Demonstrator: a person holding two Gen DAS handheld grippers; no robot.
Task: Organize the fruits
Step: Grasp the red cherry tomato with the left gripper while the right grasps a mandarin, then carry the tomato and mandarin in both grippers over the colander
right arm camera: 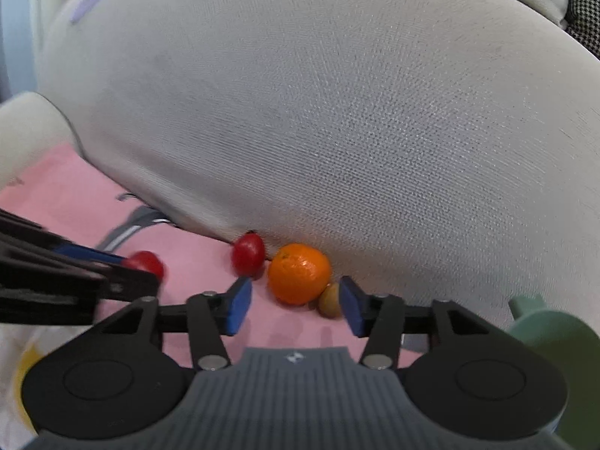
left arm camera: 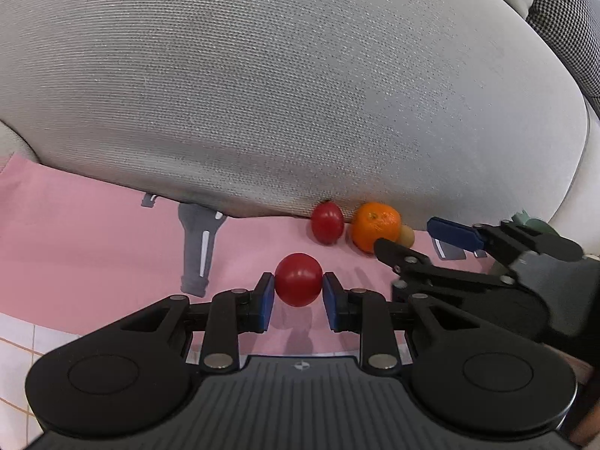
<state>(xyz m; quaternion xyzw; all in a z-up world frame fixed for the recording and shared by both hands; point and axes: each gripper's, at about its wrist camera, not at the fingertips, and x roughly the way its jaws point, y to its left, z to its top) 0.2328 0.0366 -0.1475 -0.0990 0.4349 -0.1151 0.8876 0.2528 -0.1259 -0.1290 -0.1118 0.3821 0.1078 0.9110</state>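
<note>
My left gripper is shut on a round red tomato, held just above the pink cloth. It also shows in the right wrist view. A second red tomato, an orange and a small brown kiwi lie in a row against the grey cushion. My right gripper is open, its jaws wide, just in front of the orange and the kiwi; the second tomato lies left of them.
The large grey cushion rises right behind the fruits. A green object stands at the right. The pink cloth bears grey printed shapes. A white tiled surface lies at the lower left.
</note>
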